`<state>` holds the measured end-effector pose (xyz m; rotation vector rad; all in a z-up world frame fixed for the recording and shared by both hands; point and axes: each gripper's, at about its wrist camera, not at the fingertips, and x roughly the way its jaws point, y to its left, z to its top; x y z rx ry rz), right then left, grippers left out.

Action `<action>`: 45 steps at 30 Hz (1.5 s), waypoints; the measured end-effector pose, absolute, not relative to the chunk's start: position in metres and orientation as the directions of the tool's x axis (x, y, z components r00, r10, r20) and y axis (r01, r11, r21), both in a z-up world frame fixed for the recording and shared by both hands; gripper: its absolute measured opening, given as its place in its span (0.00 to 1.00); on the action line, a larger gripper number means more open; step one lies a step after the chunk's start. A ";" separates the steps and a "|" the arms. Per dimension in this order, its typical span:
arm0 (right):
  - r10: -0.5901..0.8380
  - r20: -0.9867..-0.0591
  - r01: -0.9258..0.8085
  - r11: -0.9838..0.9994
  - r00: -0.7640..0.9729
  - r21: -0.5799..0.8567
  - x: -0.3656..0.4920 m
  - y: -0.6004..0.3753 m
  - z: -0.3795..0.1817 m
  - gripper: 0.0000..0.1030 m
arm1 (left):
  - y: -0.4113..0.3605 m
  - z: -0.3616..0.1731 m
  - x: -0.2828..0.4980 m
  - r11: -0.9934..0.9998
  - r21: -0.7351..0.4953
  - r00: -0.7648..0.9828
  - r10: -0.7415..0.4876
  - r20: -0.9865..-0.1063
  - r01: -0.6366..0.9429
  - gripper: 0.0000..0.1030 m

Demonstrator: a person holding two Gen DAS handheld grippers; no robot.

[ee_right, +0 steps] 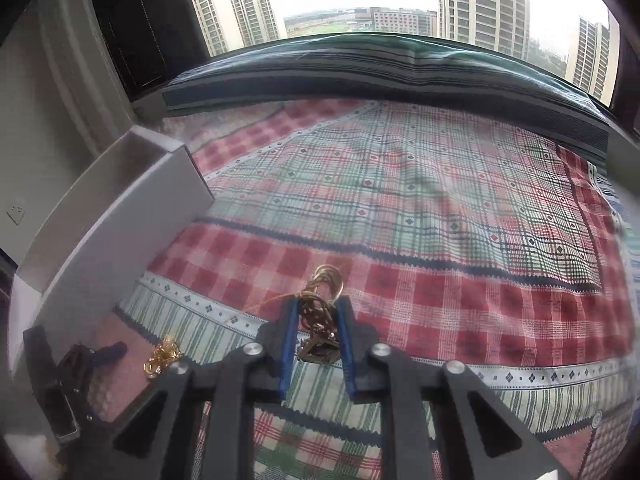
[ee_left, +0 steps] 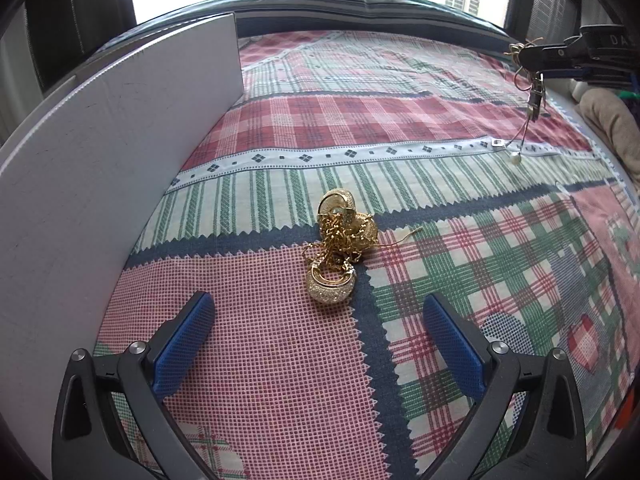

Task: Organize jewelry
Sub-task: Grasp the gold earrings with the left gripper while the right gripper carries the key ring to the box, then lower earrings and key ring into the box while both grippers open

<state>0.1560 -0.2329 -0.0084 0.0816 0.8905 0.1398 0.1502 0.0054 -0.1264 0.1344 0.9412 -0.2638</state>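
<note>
Spread wide, the left gripper point(ee_left: 318, 344) faces the gold jewelry pile point(ee_left: 340, 248) just ahead, while the right gripper point(ee_right: 318, 344), well apart, pinches a tangled chain point(ee_right: 320, 312)

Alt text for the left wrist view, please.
The open left gripper hovers over a tangled pile of gold jewelry on a plaid bedspread, white box at left; far right, the right gripper dangles a chain.

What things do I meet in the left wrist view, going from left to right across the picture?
White box → gold jewelry pile on the patchwork cloth → pearl of a hanging chain → right gripper holding that chain.
</note>
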 end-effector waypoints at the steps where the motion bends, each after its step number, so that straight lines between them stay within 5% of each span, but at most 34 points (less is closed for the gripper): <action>1: 0.165 -0.763 -0.089 0.986 0.625 0.140 0.148 -0.233 -0.007 0.19 | 0.005 -0.126 0.150 0.960 -0.001 0.560 -0.165 -0.812 0.281 1.00; 7: 0.231 -0.734 -0.098 0.971 0.639 0.220 0.099 -0.231 -0.010 0.19 | 0.008 -0.124 0.153 0.944 -0.033 0.522 -0.211 -0.826 0.328 0.99; 11: 0.240 -0.722 -0.084 0.966 0.649 0.245 0.068 -0.233 -0.014 0.19 | 0.042 -0.105 0.155 0.876 -0.305 0.435 -0.456 -0.776 0.375 0.99; 16: 0.271 -0.709 -0.106 0.957 0.651 0.269 0.039 -0.232 -0.021 0.19 | 0.011 -0.103 0.168 0.899 -0.083 0.476 -0.304 -0.826 0.431 0.94; 18: 0.280 -0.709 -0.113 0.955 0.647 0.274 0.034 -0.229 -0.025 0.19 | -0.002 -0.113 0.180 0.897 -0.093 0.439 -0.299 -0.847 0.432 0.74; 20: 0.286 -0.708 -0.118 0.953 0.646 0.278 0.031 -0.226 -0.029 0.19 | -0.011 -0.117 0.186 0.910 -0.047 0.471 -0.257 -0.844 0.411 0.65; 21: 0.290 -0.705 -0.119 0.952 0.647 0.282 0.031 -0.225 -0.030 0.19 | -0.013 -0.117 0.187 0.919 -0.007 0.491 -0.216 -0.844 0.394 0.37; 24: 0.302 -0.696 -0.125 0.947 0.651 0.295 0.025 -0.223 -0.030 0.19 | -0.005 -0.107 0.187 0.929 -0.098 0.487 -0.274 -0.830 0.356 0.17; 35: 0.391 -0.651 -0.258 0.920 0.651 0.295 0.047 -0.187 0.026 0.19 | 0.079 0.023 0.092 0.864 -0.398 0.550 -0.504 -0.666 0.309 0.14; 40: 0.481 -0.603 -0.408 0.873 0.636 0.265 0.085 -0.129 0.079 0.19 | 0.152 0.098 0.063 0.914 -0.337 0.680 -0.395 -0.618 0.224 0.14; 45: 0.560 -0.576 -0.536 0.811 0.595 0.235 0.133 -0.050 0.111 0.19 | 0.218 0.098 0.080 0.957 -0.284 0.718 -0.236 -0.655 0.055 0.14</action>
